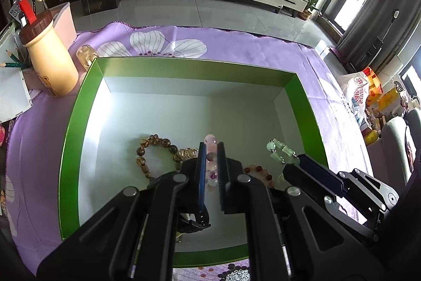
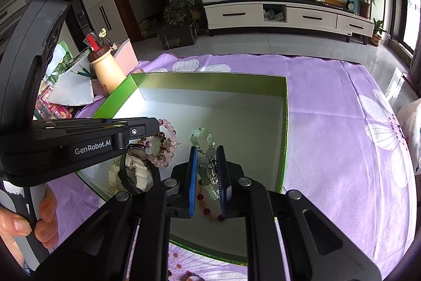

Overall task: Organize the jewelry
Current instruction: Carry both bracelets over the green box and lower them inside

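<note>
A green box point(image 1: 79, 107) with a pale inside sits on a purple flowered cloth; it also shows in the right wrist view point(image 2: 285, 123). Inside lie a brown bead bracelet point(image 1: 143, 157), a red bead bracelet point(image 1: 260, 171) and a white watch point(image 2: 131, 170). My left gripper point(image 1: 211, 149) is shut on a pink bead bracelet point(image 1: 211, 142), low inside the box. My right gripper point(image 2: 206, 152) is shut on a pale green bead bracelet point(image 2: 204, 136), also in the box, just right of the left one. The red beads point(image 2: 208, 210) lie under it.
A cream bottle-shaped pen holder point(image 1: 48, 57) with a brown lid stands left of the box beside a pink container point(image 1: 64, 20), papers and pencils. A small amber bead item point(image 1: 85, 54) lies by the box's far-left corner. Bags and snacks point(image 1: 368, 94) sit off the table's right.
</note>
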Demonstrator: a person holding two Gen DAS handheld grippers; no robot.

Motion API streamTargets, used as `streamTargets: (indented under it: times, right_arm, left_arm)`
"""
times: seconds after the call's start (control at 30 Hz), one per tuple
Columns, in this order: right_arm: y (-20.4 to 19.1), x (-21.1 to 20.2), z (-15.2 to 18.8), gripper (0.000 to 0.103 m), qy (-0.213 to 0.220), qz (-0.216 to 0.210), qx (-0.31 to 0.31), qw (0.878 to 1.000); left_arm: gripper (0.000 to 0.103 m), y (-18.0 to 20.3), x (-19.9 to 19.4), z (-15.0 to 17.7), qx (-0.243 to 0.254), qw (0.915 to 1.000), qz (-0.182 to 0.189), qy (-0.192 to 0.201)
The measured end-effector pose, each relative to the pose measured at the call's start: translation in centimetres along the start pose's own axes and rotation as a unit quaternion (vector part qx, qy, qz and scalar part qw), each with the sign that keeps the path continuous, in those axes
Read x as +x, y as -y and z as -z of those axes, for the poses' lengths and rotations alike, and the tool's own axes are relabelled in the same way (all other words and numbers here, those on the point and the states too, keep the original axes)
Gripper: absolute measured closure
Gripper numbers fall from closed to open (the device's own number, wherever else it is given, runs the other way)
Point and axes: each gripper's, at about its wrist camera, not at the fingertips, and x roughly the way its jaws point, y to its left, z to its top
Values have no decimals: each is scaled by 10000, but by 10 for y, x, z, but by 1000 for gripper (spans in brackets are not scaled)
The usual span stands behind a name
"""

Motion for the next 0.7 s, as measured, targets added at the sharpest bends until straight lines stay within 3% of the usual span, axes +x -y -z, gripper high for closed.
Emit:
streamTargets:
  times: [0.53, 0.7]
  right_arm:
    - [4, 10, -1, 89, -88, 28, 62, 9999]
    - [4, 13, 0, 89, -118, 47, 17, 9999]
  left_arm:
    - [95, 6, 17, -4, -21, 9998, 156, -155]
    - [95, 9, 24, -3, 57, 9997, -54, -240]
